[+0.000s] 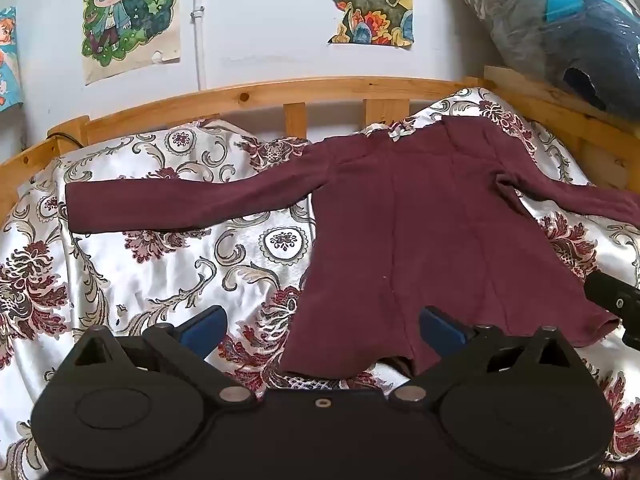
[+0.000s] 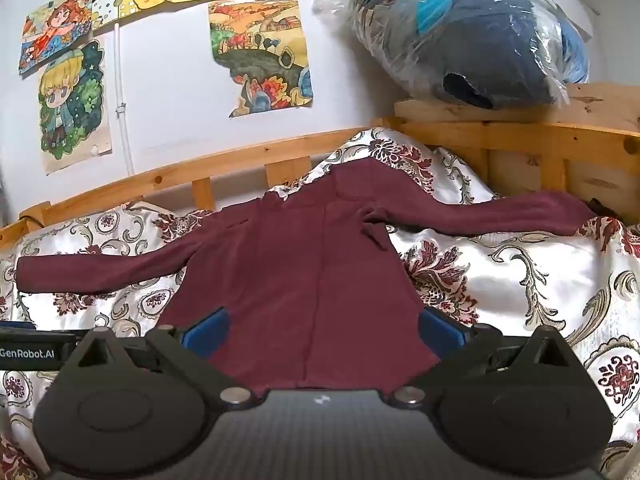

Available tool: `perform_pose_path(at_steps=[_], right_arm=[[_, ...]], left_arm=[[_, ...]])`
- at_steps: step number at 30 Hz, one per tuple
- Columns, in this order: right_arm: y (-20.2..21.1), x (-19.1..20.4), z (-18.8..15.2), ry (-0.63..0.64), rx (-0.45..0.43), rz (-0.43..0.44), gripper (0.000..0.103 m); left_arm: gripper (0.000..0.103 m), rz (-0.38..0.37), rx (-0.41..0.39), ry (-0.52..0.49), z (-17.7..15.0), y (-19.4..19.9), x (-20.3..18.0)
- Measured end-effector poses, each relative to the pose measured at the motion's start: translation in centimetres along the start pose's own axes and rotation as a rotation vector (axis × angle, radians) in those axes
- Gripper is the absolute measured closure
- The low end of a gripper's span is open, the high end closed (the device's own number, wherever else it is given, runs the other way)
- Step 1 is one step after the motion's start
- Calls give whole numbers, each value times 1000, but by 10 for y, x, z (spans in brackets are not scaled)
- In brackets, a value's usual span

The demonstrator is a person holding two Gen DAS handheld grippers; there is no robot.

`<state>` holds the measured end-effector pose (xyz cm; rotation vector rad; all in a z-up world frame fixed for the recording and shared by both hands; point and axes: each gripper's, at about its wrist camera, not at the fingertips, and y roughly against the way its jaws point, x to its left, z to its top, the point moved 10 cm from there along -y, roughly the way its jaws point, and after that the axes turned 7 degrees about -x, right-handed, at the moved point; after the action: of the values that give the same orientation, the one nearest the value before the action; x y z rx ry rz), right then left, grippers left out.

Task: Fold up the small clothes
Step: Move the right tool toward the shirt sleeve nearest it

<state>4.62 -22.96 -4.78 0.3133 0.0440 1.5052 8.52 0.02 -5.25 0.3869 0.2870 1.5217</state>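
A maroon long-sleeved top (image 1: 420,232) lies spread flat on the floral satin bedspread (image 1: 160,264), sleeves stretched out to both sides, hem toward me. My left gripper (image 1: 322,330) is open and empty, hovering over the hem's left corner. My right gripper (image 2: 322,330) is open and empty above the middle of the hem of the top (image 2: 304,272). The right gripper's body shows at the right edge of the left wrist view (image 1: 616,300). The left gripper's body shows at the left edge of the right wrist view (image 2: 32,348).
A wooden bed rail (image 1: 280,92) runs along the far side and right end (image 2: 540,140). A plastic-wrapped blue bundle (image 2: 480,48) rests on the right rail. Posters (image 1: 128,16) hang on the white wall.
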Motion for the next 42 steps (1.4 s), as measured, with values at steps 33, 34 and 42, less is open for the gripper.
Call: perform_pose_path(at_steps=[33, 34, 42], right_arm=[[0, -2, 3, -5, -8, -6, 0], [0, -2, 3, -5, -9, -7, 0], [1, -9, 6, -3, -28, -68, 0]], left_arm=[[1, -2, -1, 5, -1, -2, 1], [1, -3, 6, 2, -3, -2, -1], [1, 8, 16, -41, -5, -1, -4]])
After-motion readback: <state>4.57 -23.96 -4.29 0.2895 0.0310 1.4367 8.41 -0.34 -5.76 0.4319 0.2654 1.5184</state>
